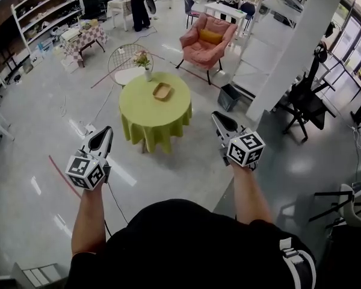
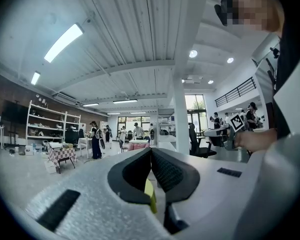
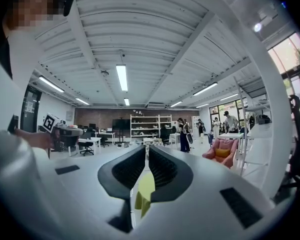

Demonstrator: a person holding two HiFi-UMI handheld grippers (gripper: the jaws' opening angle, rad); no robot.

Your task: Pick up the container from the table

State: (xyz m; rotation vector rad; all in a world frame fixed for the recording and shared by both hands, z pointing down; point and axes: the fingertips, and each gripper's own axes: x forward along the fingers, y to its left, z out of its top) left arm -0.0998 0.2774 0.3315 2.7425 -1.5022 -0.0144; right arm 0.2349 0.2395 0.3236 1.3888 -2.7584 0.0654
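Note:
A shallow tan container lies on a round table with a green cloth, beside a small vase of flowers. The table stands on the floor well ahead of me. My left gripper is held level, short of the table's near left side, its jaws together with nothing in them. My right gripper is level too, off the table's near right side, and is also shut and empty. In the left gripper view the closed fingertips hide most of the table. A strip of green cloth shows between the right jaws.
A pink armchair and a wire chair stand behind the table. A dark bin and a white pillar are to the right, with a black chair beyond. People stand at the back.

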